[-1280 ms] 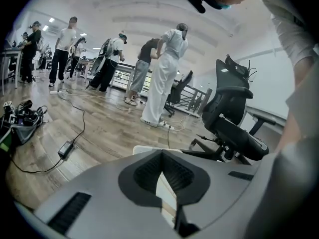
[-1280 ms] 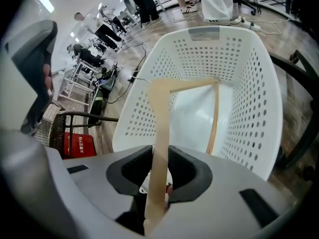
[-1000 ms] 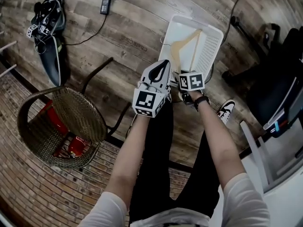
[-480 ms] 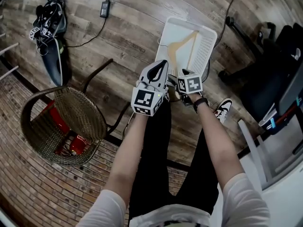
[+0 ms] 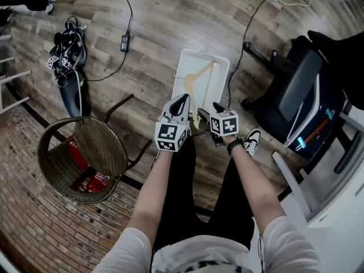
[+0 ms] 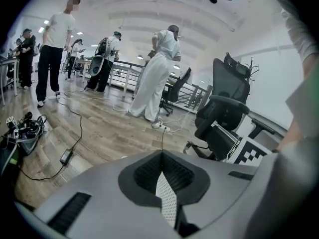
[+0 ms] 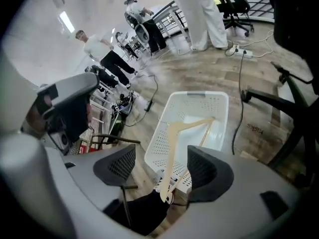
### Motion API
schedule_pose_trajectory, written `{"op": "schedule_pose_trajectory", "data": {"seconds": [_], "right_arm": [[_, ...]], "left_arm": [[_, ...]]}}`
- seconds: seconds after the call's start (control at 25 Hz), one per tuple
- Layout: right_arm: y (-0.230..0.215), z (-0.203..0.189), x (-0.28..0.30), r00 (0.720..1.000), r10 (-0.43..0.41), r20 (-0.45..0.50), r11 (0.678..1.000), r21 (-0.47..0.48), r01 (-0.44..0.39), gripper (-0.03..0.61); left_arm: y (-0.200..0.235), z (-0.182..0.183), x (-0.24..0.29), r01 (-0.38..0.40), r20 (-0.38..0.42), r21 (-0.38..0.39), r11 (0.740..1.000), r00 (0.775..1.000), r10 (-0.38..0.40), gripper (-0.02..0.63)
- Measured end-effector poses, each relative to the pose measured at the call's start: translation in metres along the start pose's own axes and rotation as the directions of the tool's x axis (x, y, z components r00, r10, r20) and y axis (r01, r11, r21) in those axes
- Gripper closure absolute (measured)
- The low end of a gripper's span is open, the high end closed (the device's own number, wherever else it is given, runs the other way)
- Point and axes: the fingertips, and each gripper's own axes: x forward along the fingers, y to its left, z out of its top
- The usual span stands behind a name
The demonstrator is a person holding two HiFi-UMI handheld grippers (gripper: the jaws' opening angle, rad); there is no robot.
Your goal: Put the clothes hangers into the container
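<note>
A white perforated container [image 5: 220,62] stands on the wooden floor ahead of me. A pale wooden clothes hanger [image 5: 200,79] lies in it, one arm poking over the near rim. My right gripper [image 5: 209,111] hovers just short of that rim. In the right gripper view the hanger [image 7: 174,136] shows through the gap of the right gripper [image 7: 159,158]; its jaws are wide and closing, and the pads do not touch it. My left gripper [image 5: 183,99] is beside it, tips together and empty. In the left gripper view the left gripper [image 6: 162,158] points out across the room.
A wicker chair [image 5: 82,147] with red things under it stands at my left. A black office chair [image 5: 296,95] and white furniture [image 5: 335,203] are at the right. Cables, a power adapter [image 5: 124,42] and black gear [image 5: 68,56] lie on the floor. People [image 6: 154,73] stand farther off.
The view has pulled back and the container now lies farther from me. Both grippers have drawn a little away from its near rim. The hanger stays in the container.
</note>
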Motion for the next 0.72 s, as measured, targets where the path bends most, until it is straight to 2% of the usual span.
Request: {"op": "schedule_pose_trajectory", "data": {"seconds": [0.2,0.44,0.56,0.72], "right_arm": [[0.018,0.045,-0.096,0.992,0.003,0.128,0.999,-0.034,0.001,0.255],[0.038,0.079,-0.229,0.962,-0.029,0.270,0.999,-0.022,0.036,0.268],[0.045,0.100,-0.292,0.933,-0.045,0.358,0.998,-0.023,0.056,0.268],[0.057,0.117,-0.379,0.879,-0.062,0.472,0.996,-0.021,0.082,0.268]], "left_arm": [[-0.044,0.063,-0.022,0.009,0.032,0.028,1.000,0.999,-0.010,0.601],[-0.115,0.144,-0.068,0.015,0.084,0.057,0.998,0.996,-0.020,0.601],[-0.147,0.188,-0.085,0.021,0.132,0.074,0.997,0.991,-0.031,0.601],[-0.201,0.241,-0.111,0.051,0.184,0.119,0.992,0.980,-0.072,0.601]]}}
